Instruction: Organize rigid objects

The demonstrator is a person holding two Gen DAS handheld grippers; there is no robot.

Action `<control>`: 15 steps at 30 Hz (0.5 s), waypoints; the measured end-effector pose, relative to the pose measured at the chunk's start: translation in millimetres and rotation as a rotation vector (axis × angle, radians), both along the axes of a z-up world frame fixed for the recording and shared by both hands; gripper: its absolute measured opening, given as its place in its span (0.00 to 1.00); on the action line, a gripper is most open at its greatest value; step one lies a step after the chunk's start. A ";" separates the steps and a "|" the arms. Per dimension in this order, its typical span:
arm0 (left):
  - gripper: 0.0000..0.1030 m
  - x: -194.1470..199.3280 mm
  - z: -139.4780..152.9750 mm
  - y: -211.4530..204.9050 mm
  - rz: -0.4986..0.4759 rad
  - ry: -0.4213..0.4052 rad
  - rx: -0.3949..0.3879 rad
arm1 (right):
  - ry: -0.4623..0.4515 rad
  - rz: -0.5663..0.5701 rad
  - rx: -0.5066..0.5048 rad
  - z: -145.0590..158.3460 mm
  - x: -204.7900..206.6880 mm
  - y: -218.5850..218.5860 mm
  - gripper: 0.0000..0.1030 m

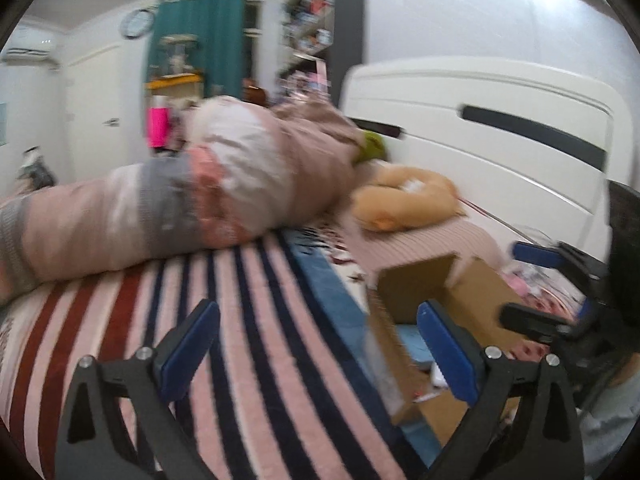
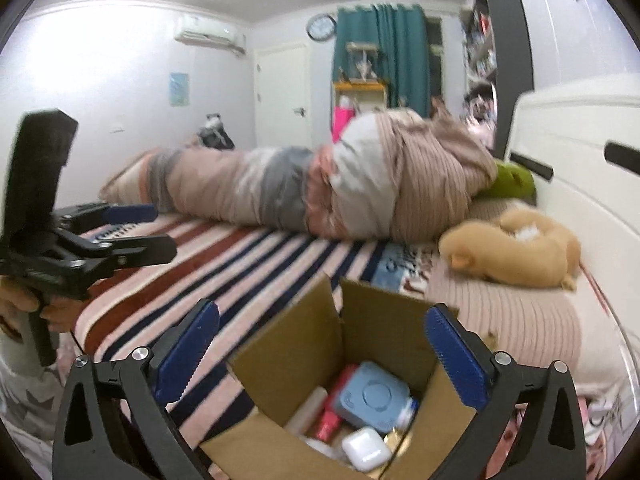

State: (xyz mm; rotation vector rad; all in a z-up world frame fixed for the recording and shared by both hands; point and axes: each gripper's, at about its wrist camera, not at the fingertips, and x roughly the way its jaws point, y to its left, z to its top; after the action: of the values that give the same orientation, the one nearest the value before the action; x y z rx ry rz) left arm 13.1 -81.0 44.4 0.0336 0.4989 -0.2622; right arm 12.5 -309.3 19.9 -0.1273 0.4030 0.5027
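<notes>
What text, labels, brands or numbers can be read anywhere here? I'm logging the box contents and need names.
None legible.
Light blue device in the cardboard box: a small mark on its top, too blurred to read.
Red tube: no print readable.
White case: plain.
Wall clock: numerals too small.
Blue wall poster: blurred.
Air conditioner: no brand readable.

text: none legible | labels: none legible | pictures blurred

Left wrist view looks low across the bed (image 1: 248, 320) toward the headboard (image 1: 480, 128); right wrist view looks down into the box (image 2: 320, 360), close. Both share bed, box (image 1: 440, 300) and headboard (image 2: 580, 152).
</notes>
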 end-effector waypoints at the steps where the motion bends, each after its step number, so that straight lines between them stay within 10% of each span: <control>1: 0.95 -1.7 -1.1 4.9 0.032 -0.006 -0.002 | -0.015 0.014 0.009 1.6 -2.8 1.1 1.00; 15: 0.96 -9.1 -7.4 32.4 0.152 -0.009 -0.025 | -0.016 0.034 0.114 3.7 -8.0 -5.3 1.00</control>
State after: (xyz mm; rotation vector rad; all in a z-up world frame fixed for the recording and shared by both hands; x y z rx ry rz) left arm 4.0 -48.6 37.0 -0.0278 0.4860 -0.1195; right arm 4.5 -314.6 23.5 -0.0283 0.3563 0.5562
